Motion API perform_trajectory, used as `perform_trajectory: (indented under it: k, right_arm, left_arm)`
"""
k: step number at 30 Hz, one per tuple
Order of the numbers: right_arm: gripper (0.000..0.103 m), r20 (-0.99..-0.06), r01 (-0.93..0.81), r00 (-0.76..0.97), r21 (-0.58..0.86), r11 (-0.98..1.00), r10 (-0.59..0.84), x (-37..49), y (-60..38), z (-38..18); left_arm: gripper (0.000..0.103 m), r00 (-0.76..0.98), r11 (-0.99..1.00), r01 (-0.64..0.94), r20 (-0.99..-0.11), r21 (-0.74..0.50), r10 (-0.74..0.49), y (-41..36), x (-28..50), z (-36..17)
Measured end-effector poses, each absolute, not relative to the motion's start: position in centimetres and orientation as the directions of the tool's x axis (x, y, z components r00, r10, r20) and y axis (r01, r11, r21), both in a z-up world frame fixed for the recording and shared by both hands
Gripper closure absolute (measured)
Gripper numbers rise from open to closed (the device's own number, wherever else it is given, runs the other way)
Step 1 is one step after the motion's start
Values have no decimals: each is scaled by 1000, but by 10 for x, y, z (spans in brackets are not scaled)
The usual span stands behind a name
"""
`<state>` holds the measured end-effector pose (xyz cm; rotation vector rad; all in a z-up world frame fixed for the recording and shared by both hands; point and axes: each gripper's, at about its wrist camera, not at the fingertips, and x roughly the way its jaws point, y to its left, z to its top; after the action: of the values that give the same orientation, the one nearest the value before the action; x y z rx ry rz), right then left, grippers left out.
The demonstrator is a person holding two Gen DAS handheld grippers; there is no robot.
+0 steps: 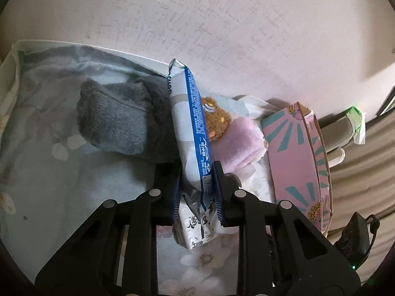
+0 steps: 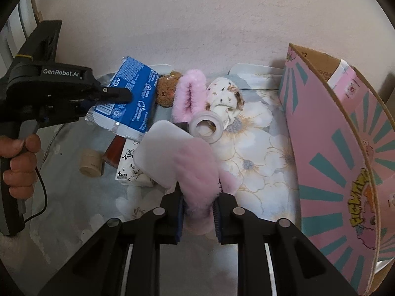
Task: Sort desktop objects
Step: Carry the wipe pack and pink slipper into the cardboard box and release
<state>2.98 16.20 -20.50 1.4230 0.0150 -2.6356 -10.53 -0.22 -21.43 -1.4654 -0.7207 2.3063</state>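
Note:
My left gripper [image 1: 197,172] is shut on a blue and white wipes packet [image 1: 192,113], which stands on edge between its pads; the right wrist view shows the same packet [image 2: 133,93] lifted at the left. My right gripper [image 2: 198,192] is shut on a pink fluffy slipper [image 2: 182,162] with its white sole turned up. A second pink slipper [image 2: 190,93] lies further back beside a brown plush toy [image 2: 167,88]. A grey plush slipper [image 1: 118,123] rests left of the packet.
A tall pink cardboard box [image 2: 333,148] stands open at the right. On the flowered cloth [image 2: 259,148] lie a clear tape roll [image 2: 207,125], a cream spotted plush [image 2: 224,98], a tissue pack [image 2: 130,167], a beige tape roll [image 2: 90,162] and a red-brown object [image 2: 114,153]. A hand [image 2: 17,162] grips the left handle.

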Motion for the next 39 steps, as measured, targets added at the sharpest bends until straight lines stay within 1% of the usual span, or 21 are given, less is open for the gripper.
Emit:
perform_trajectory:
  k: [7,13,25,32,39]
  right_arm:
    - [85,-822,130,-558,50,-990,-115,26,166,-199]
    - [85,-808,138,-577,48,-989,-120,28,166,-186]
    - [85,-765,150,-631,43,-988,-130,31,182,-127]
    - [85,-741,140,-658,58,-989,-136,34,211,-90]
    - [85,-731,118,-674,36,-992,-106,41,247,-67]
  left_arm:
    - [84,-447,-816,-9,-727,-578,520,-11,-99,-199]
    - [84,-466,-804,-34,-702,-594,539,-3,-97,-179]
    - [84,-500,-786,-130,-645,-604,578,18,-88,-110]
    - [84,-506,-768,-194,-609,-610,611,50,-82,-67]
    - [84,-490,-740,-240,-579,-629,651,90,-78,-47]
